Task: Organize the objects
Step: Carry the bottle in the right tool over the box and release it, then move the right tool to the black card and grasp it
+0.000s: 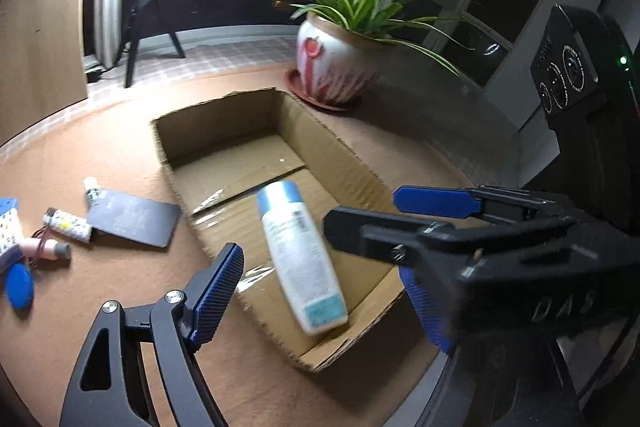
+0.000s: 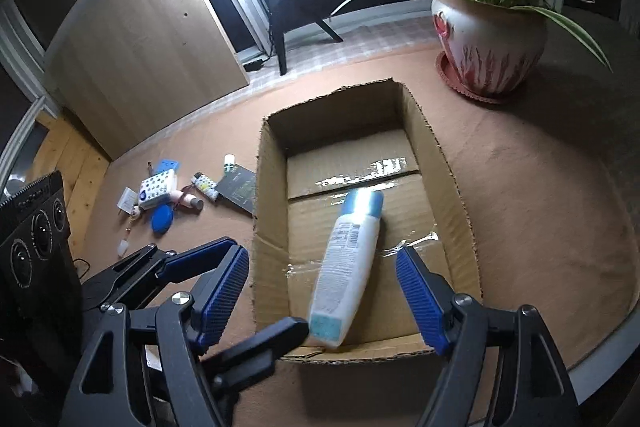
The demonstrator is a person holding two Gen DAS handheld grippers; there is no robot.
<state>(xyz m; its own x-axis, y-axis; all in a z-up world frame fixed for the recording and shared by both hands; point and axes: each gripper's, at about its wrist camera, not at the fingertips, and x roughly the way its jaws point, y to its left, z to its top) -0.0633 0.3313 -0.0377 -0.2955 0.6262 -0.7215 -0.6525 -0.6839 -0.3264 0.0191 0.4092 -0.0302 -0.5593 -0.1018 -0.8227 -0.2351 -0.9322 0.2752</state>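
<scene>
White plastic bottle w/ blue cap [image 2: 347,269] lies in the open brown cardboard box [image 2: 456,195], mid-floor. Left hand-held gripper [image 1: 320,297] and right hand-held gripper [image 2: 322,297]: both jaws wide, holding nothing. We'd lift clear, then go for the small-item clutter [image 2: 168,195] at 9 o'clock of box on the tabletop.

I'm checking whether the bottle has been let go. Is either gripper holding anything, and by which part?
Nothing is held. Left gripper and right gripper are open; the bottle lies in the cardboard box.

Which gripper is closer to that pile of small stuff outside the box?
Left. The left gripper hangs over the cardboard box edge on the side facing the small items; the right gripper is farther, across the bottle.
</scene>
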